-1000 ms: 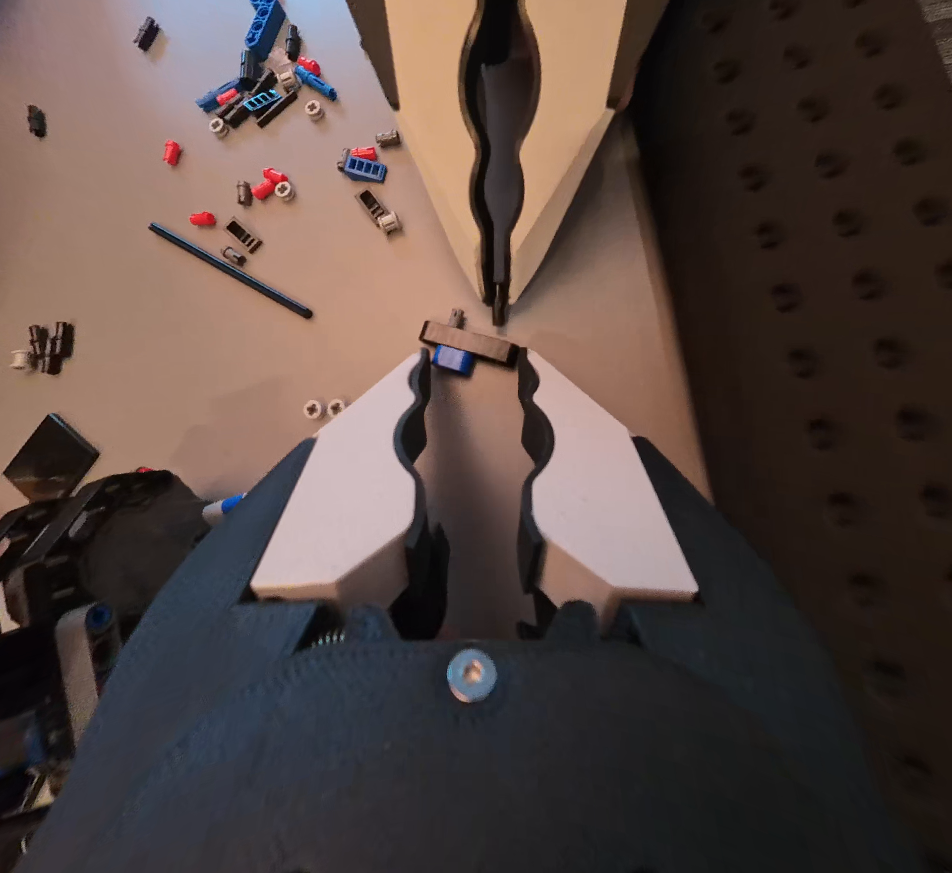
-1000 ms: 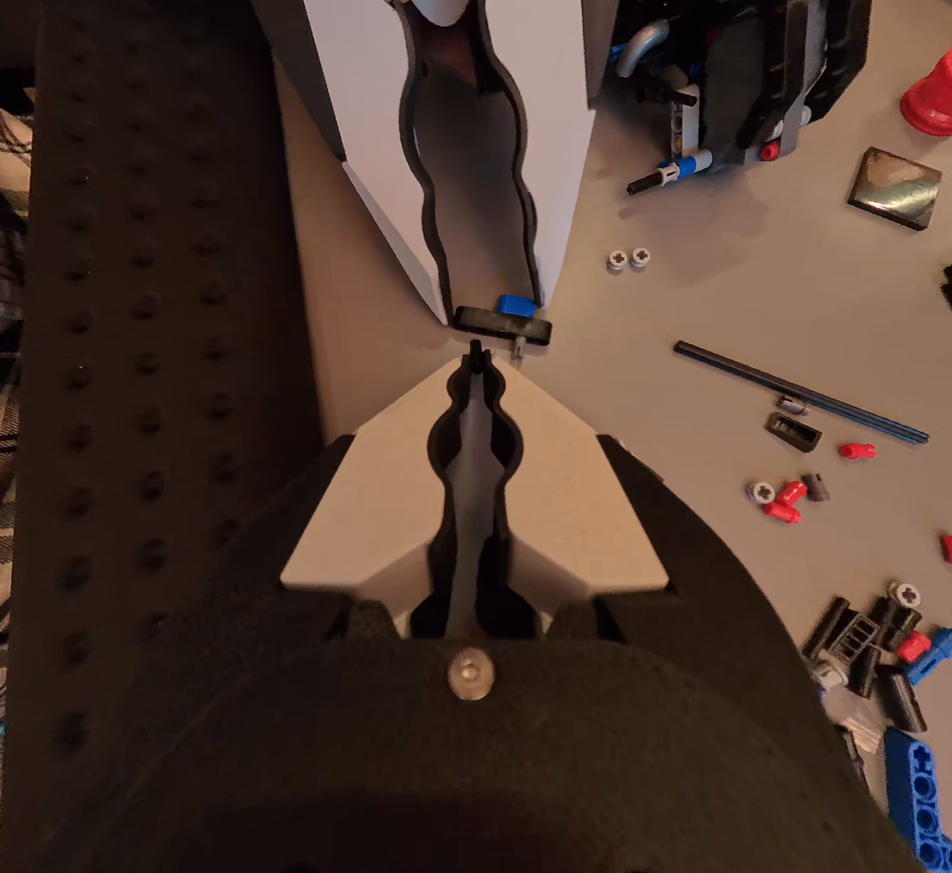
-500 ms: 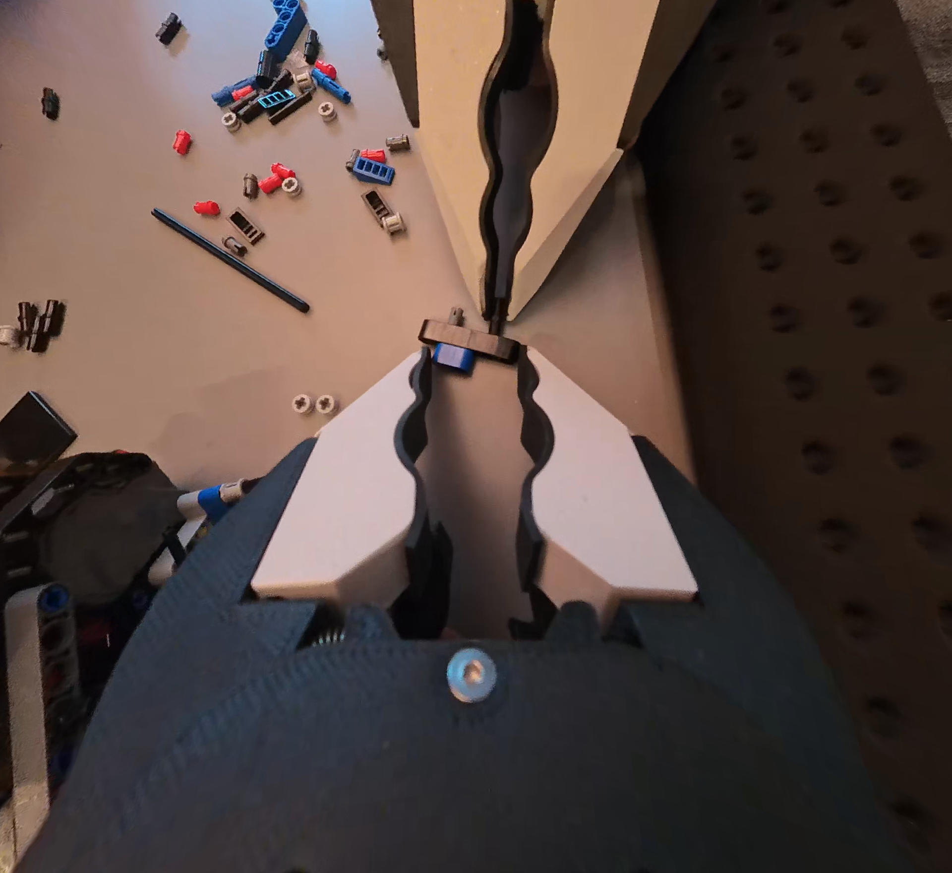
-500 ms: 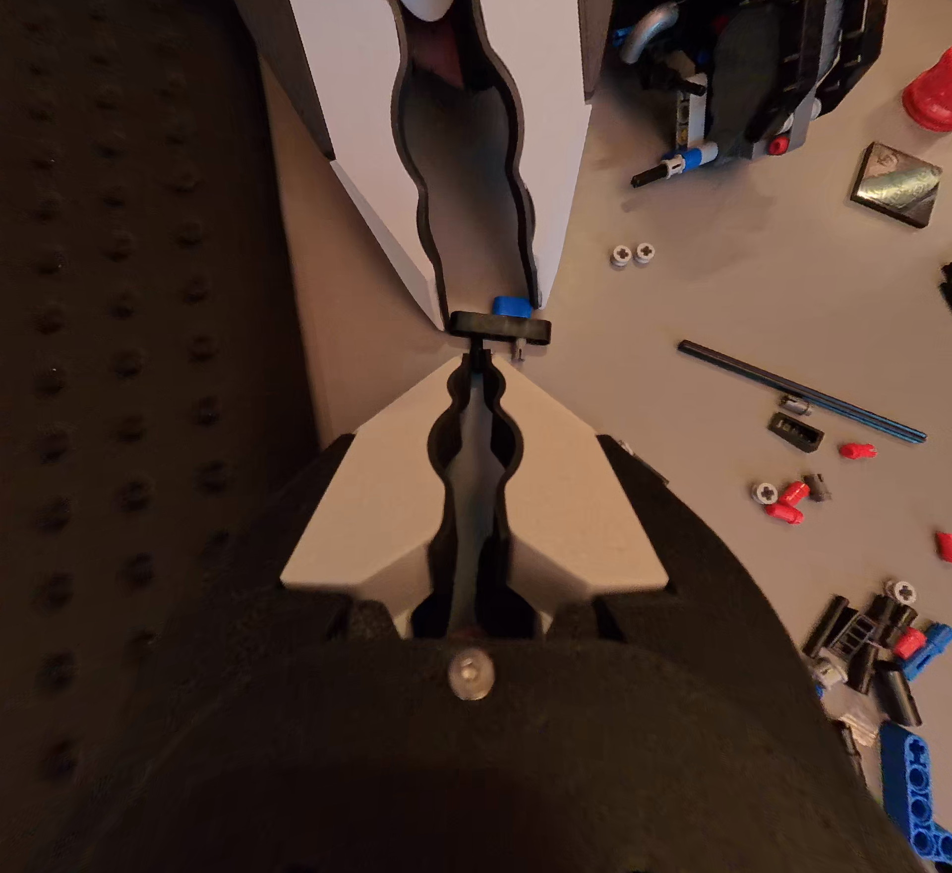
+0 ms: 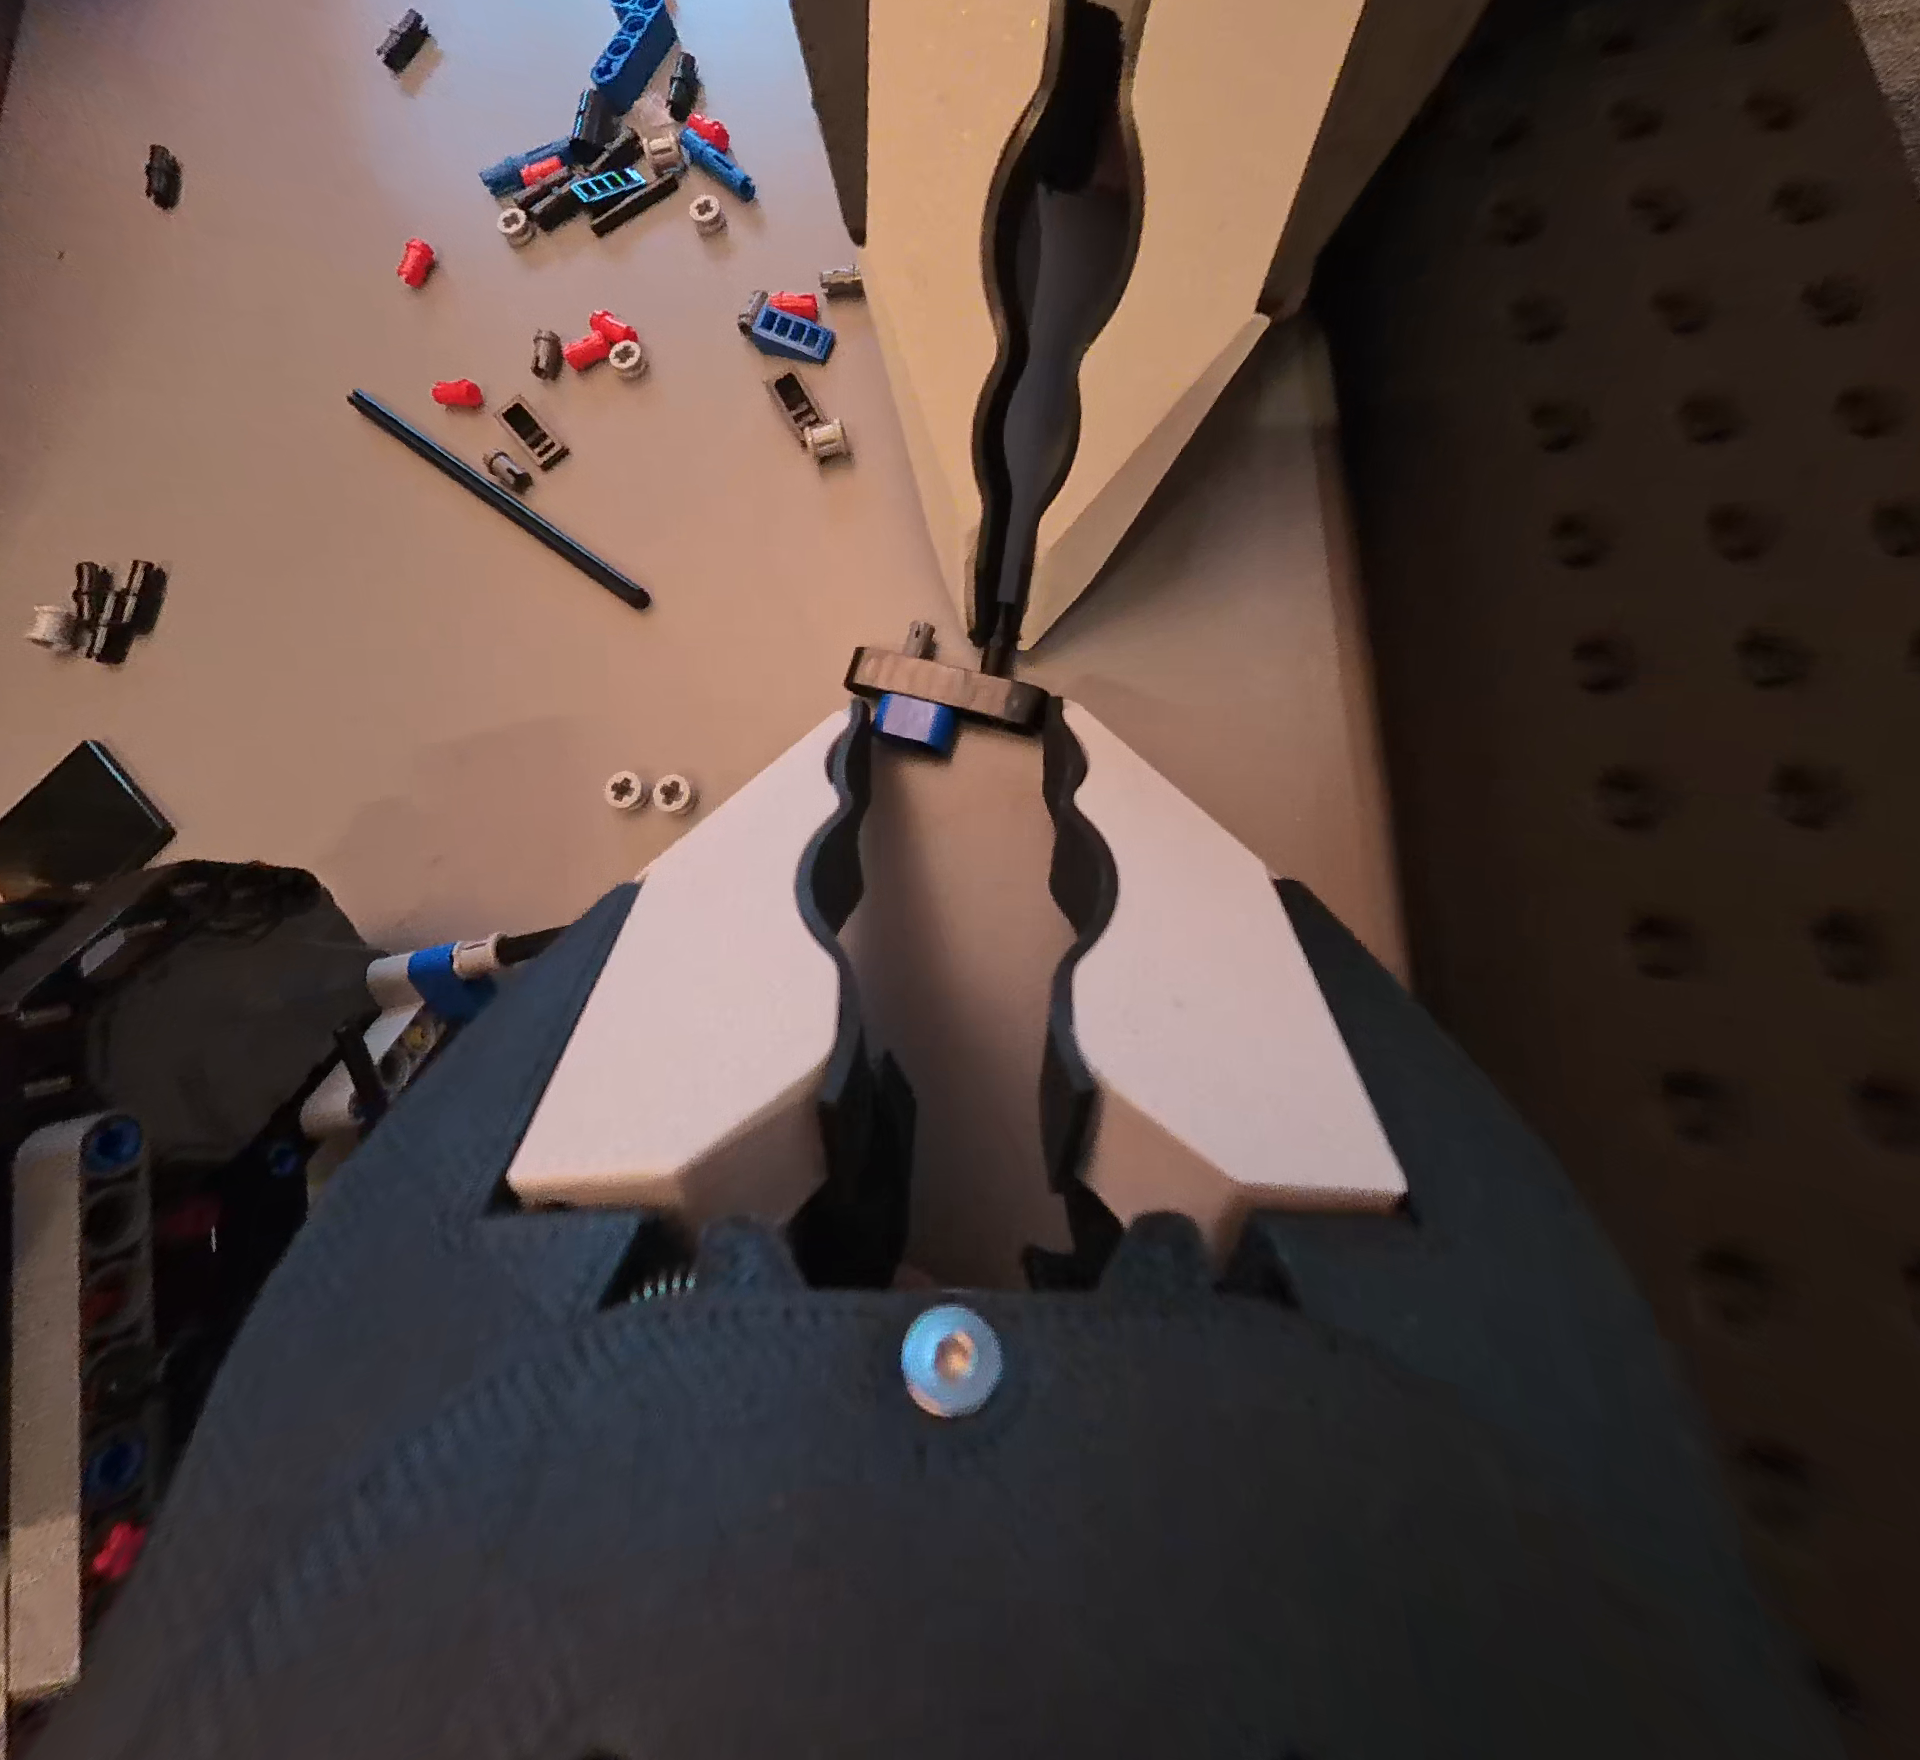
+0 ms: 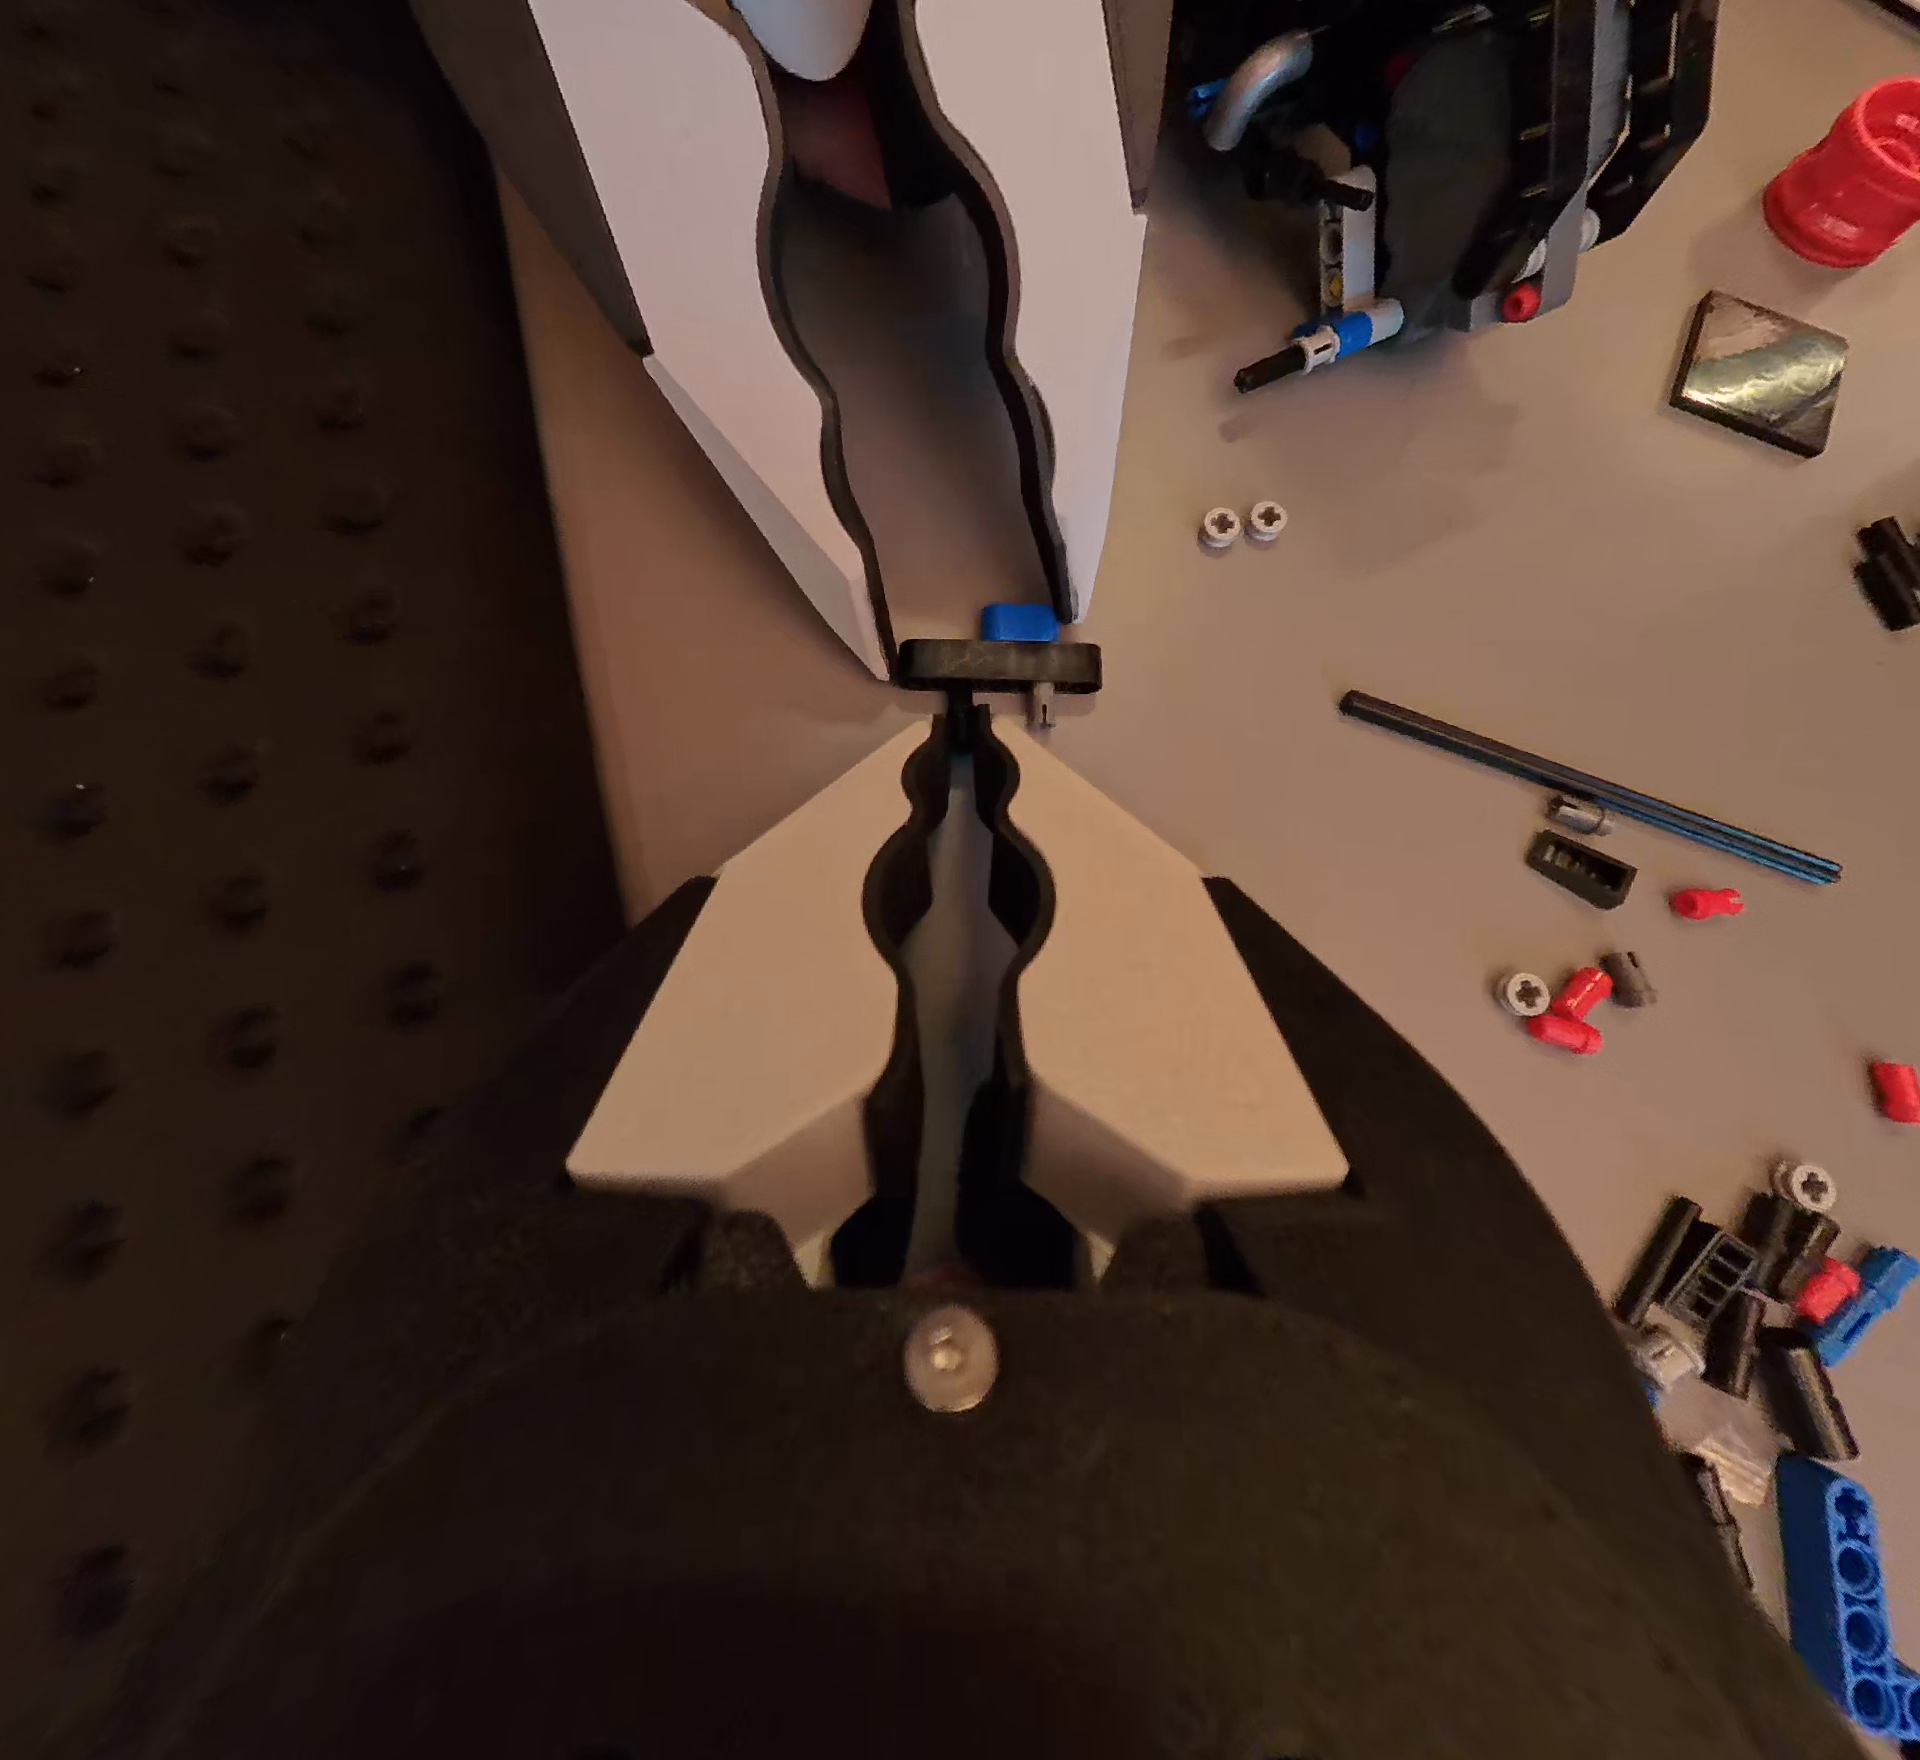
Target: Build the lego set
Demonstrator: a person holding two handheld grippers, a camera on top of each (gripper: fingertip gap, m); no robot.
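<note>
- Right now the two grippers meet tip to tip over the grey desk (image 5: 260,723), with a short black beam (image 5: 945,687) between them as the landmark for everything else.
- The left gripper (image 5: 951,723) has its jaws set to a middling gap, clamping the black beam across its ends; a blue pin (image 5: 914,723) sticks out of the beam on the side facing this gripper.
- The right gripper (image 6: 964,723) has its jaws nearly closed, pinching a thin black pin (image 6: 966,711) whose tip touches the beam's face; how far it sits in the hole I cannot quite tell.
- A small grey peg (image 6: 1042,708) pokes out of the beam just beside that black pin.
- Beyond the beam, on the open desk, lies a long black axle (image 5: 499,505), and near it two pale round bushes (image 5: 649,791) sit side by side.
- Farther from the beam a loose scatter of red, blue and black parts (image 5: 623,141) is spread out.
- The half-built black model (image 6: 1475,121) stands behind the left gripper, well apart from the beam.
- A dark studded mat (image 5: 1662,671) runs along the desk on the beam's other side.
</note>
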